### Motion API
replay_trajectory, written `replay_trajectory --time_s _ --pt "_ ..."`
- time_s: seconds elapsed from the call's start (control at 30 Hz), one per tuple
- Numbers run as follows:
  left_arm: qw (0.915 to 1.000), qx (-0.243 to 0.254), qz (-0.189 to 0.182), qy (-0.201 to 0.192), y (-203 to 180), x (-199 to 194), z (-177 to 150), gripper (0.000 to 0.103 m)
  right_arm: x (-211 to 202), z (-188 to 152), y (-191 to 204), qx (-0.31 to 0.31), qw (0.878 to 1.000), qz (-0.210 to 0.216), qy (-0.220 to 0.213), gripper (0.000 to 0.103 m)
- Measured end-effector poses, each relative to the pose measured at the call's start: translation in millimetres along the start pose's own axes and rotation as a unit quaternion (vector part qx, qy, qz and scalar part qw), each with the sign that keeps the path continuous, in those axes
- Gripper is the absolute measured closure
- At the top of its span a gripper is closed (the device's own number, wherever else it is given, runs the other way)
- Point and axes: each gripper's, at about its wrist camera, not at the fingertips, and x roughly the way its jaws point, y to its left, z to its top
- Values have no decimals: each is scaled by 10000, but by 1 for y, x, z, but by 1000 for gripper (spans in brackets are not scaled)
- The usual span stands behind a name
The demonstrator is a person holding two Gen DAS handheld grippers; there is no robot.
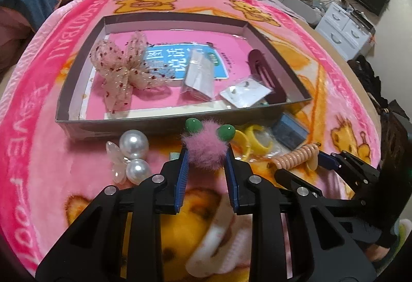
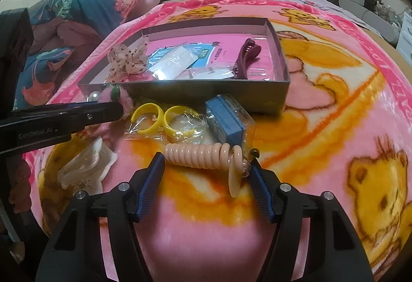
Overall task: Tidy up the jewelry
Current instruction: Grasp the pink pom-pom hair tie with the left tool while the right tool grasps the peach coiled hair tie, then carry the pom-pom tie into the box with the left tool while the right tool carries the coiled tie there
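From the left wrist view, the left hand-held gripper (image 1: 207, 153) pinched a fuzzy pink pom-pom clip (image 1: 206, 146) with two green beads, on the blanket (image 1: 51, 127) just in front of the shallow grey box (image 1: 159, 125). The box already held a sheer dotted bow (image 1: 126, 70), clear packets and a maroon claw clip (image 1: 265, 73). Pearl clips (image 1: 134, 153) lay just left of the gripper.

From the right wrist view, the right hand-held gripper (image 2: 207, 161) stood partly spread around a peach spiral hair tie (image 2: 198, 154); whether its pads pressed the tie I could not tell. Yellow hoops (image 2: 164, 119) in plastic and a blue box (image 2: 226, 122) lay between it and the grey box.

The soft fur might slip from the grip during lifting, and the springy coil could roll or squirt out as the jaws closed.
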Motion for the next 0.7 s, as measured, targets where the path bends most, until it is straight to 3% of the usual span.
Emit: replay_trajectory --time_s 0.23,0.7 --pt "9997 113 -164 -136 -11 -15 -2 84 -32 -7 -13 258 9993 162 -225 40" --pt "9984 143 -325 -431 -19 -43 5 84 -70 1 -25 368 9972 75 -654 40"
